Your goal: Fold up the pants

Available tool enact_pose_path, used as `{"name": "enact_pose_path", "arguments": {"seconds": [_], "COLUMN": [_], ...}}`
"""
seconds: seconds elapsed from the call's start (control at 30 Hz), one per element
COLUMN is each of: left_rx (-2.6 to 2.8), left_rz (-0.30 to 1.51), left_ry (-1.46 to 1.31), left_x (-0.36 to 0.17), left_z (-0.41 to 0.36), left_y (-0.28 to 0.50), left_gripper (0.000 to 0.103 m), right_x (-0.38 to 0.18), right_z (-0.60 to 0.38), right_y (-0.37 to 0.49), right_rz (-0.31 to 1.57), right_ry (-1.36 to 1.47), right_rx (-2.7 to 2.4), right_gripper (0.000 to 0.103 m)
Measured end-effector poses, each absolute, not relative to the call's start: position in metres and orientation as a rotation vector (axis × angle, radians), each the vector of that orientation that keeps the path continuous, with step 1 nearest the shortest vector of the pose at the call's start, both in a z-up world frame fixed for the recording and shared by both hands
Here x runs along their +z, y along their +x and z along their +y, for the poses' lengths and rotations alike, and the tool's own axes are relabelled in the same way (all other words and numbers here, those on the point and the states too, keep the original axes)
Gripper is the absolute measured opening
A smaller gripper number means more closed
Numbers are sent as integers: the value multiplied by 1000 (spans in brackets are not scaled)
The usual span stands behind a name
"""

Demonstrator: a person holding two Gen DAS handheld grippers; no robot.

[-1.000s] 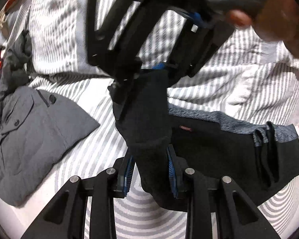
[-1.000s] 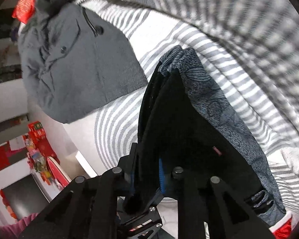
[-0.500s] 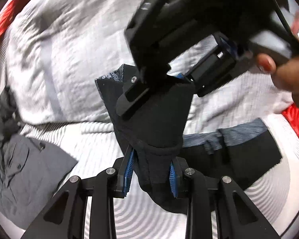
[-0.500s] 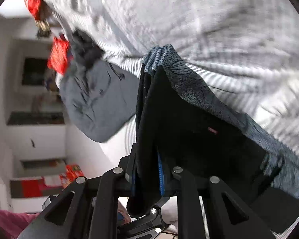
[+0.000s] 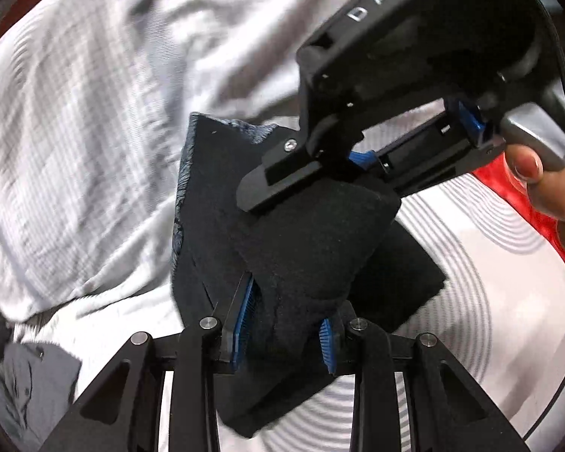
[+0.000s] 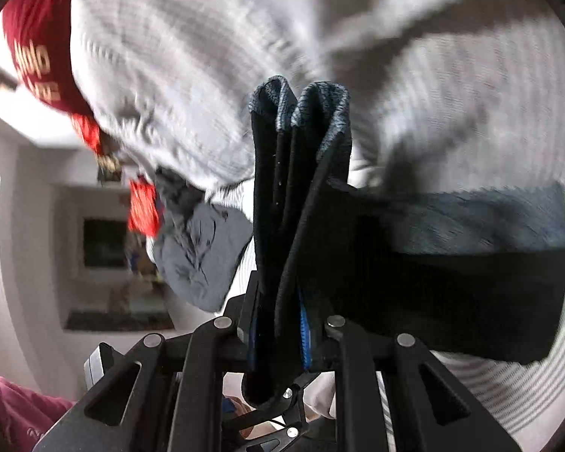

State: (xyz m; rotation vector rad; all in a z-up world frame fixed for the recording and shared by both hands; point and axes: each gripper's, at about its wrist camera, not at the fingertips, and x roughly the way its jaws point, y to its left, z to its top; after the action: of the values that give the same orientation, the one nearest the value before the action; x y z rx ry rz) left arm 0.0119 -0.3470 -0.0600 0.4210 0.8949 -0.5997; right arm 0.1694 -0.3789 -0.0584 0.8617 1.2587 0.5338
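The black pants [image 5: 312, 248] with a grey-blue patterned waistband hang lifted over the striped bed. My left gripper [image 5: 286, 333] is shut on a bunch of the black cloth. My right gripper [image 5: 342, 165] shows in the left wrist view just above and beyond, shut on the same edge, a hand on its handle. In the right wrist view my right gripper [image 6: 278, 333] pinches several hanging layers of the pants [image 6: 305, 196], whose waistband trails off to the right.
A crumpled grey-and-white striped sheet [image 5: 94, 113] covers the bed. Grey folded pants [image 6: 199, 248] lie on the bed to the left, also at the left wrist view's lower left [image 5: 30, 391]. Red cloth [image 5: 508, 184] lies at the right. A room wall shows beyond the bed.
Both grippers have lifted the pants' edge up and swung it over, the cloth doubling. The grey pants have slid away toward the edge of both views.
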Motion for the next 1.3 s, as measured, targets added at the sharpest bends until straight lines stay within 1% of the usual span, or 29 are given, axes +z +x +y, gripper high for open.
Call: {"name": "enact_pose_path", "arguments": {"seconds": [0.27,0.37,0.53,0.67,0.77,0.87,0.9,0.93,1.0,1.03,1.1,1.17,1.2,1.23,1.3], "left_rx": [-682,-681,-677,-675,-675,-667,-660,-658,-663,-664,-653,-623,-610,-594,-541], "left_rz": [968,1005,1051,1080,1103,1115,1118,1130,1158,1165,1173,1160,1158,1158,1151], "left_ry": [512,546,591,614,602,609,611,603,550,532,506,472,455,433,394], "left_x": [-94,-115,-142,-152,-152,-148,-147,-146,-140,-137,-129,-117,-113,-108,-102], "left_z": [-423,-443,-450,-451,-452,-451,-449,-448,-439,-435,-424,-407,-398,-389,-371], "left_y": [-11,-14,-22,-25,-22,-20,-19,-18,-14,-12,-11,-8,-3,1,12], "left_gripper": [32,32,32,32,32,33,42,48,65,67,81,81,81,81,81], "right_x": [-98,-121,-159,-181,-186,-177,-174,-169,-168,-166,-157,-150,-145,-140,-128], "right_z": [-462,-471,-481,-479,-480,-479,-477,-475,-474,-473,-468,-465,-462,-460,-454], "right_y": [129,124,116,105,102,103,104,106,107,108,108,105,104,102,100], "right_rz": [1204,1212,1235,1267,1278,1293,1297,1302,1316,1324,1345,1374,1388,1394,1384], "right_ry": [990,1017,1076,1108,1109,1064,1047,1023,994,978,908,814,752,697,599], "right_rx": [421,394,369,336,321,316,313,300,275,262,219,162,127,97,52], "right_gripper": [18,17,15,14,14,15,17,18,19,21,27,47,50,52,52]}}
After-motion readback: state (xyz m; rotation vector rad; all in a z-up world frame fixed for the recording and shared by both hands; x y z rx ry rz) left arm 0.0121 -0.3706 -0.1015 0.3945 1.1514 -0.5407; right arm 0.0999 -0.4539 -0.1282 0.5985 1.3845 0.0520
